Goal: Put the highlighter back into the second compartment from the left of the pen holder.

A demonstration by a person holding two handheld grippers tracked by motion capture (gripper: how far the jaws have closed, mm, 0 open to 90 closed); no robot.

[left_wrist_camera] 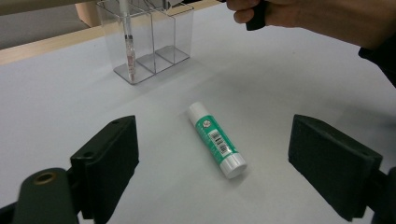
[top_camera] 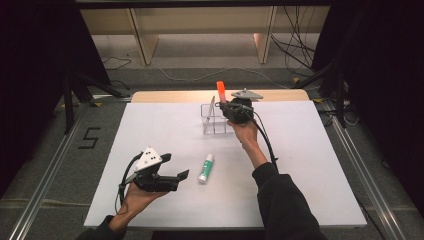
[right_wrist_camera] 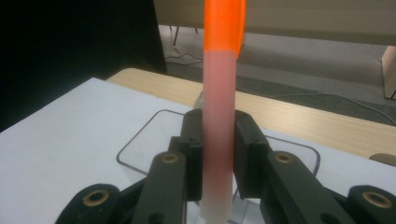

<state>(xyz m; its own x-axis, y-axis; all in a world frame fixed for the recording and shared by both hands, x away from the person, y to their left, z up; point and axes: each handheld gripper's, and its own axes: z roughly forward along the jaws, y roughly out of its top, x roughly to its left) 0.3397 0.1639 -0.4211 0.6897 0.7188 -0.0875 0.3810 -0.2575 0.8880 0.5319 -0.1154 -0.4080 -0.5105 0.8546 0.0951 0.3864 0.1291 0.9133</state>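
Left gripper: held low over the white rectangular board, near and left of the clear plastic three-compartment organizer, jaws spread wide with nothing between them. Green-and-white glue stick with white cap: lying flat on the board, nearer the person than the organizer, just right of the left gripper; in the left gripper view it rests between and beyond the parted jaws, touching neither. Slim pen with clear barrel: standing tilted in the organizer's leftmost compartment as that view shows it. Right gripper: raised at the organizer's right side, jaws clamped on a translucent pale marker with bright orange cap, held upright, cap topmost. In the right gripper view the marker stands over the organizer's rounded rim; which compartment lies beneath cannot be told.
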